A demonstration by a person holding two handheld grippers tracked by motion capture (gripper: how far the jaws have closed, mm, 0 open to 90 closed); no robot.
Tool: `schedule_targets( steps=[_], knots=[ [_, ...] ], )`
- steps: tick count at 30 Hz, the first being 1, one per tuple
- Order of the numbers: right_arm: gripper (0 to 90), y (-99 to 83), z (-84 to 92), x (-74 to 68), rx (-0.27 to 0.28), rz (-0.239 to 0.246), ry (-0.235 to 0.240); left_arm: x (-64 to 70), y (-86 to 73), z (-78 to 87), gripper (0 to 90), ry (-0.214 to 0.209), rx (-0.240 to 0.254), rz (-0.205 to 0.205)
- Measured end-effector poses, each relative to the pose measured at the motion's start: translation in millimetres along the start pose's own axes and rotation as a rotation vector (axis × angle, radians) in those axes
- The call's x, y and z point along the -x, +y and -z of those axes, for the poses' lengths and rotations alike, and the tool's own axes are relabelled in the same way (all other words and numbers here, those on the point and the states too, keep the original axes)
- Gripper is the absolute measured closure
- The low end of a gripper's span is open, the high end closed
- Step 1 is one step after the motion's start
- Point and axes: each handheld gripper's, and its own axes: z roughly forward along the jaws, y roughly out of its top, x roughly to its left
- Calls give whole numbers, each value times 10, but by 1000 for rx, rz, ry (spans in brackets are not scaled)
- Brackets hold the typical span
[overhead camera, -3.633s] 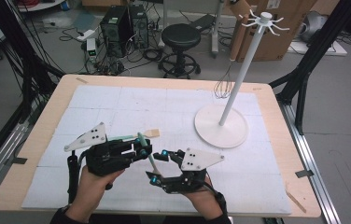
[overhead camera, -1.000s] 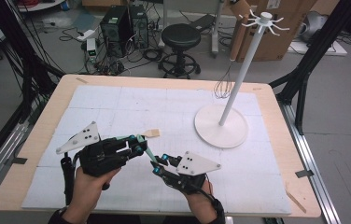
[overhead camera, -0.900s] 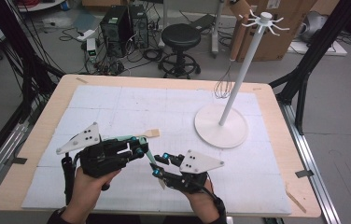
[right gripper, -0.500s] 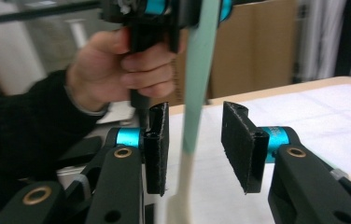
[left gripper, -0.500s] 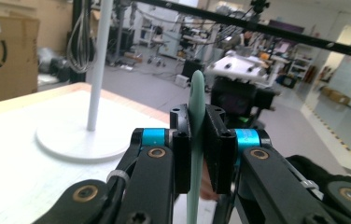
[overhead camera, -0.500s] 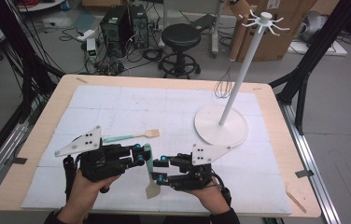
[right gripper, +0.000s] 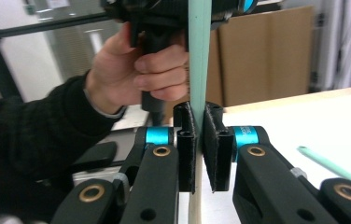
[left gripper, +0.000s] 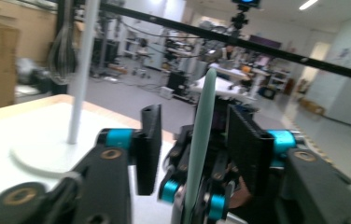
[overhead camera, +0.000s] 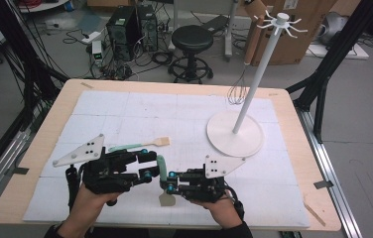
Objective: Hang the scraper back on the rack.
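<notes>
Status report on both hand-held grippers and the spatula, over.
Right hand-held gripper shut on green spatula. Left hand-held gripper jaws just opened, handle between them, untouched. Second spatula lies behind on mat.

Evenly lit from overhead, bright; ceiling strip lights (left gripper: 308,4) visible top right in left claw view. Soft, faint shadows on bench (overhead camera: 283,106) under both claws. High view sharp, slight bending at edges. Left claw (left gripper: 197,140) view soft overall, bkgd beyond claw smeared. Right claw (right gripper: 200,140) view crisp at pads, bkgd behind blurred, no glare.
</notes>
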Motion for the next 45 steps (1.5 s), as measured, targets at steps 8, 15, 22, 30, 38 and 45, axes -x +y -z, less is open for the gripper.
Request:
schedule_targets(
  steps=[8,15,22,30,38,45],
  knots=[
    [846,87,158,74,34,9,-130,-83,-70,160,379,149,-9,-78],
    [844,324,432,251,50,2,-251,-216,-208,361,225,263,-9,-87],
    [844,670,851,460,111,-23,-325,-303,-298,528,210,308,-8,-122],
    [843,1034,1228,637,135,4,-378,-346,-370,602,211,314,-14,-164],
    [842,1329,1445,784,128,2,-424,-365,-414,646,205,322,-9,-177],
    [842,1446,1595,956,193,-22,-455,-371,-416,642,203,316,-7,-170]
  ],
)
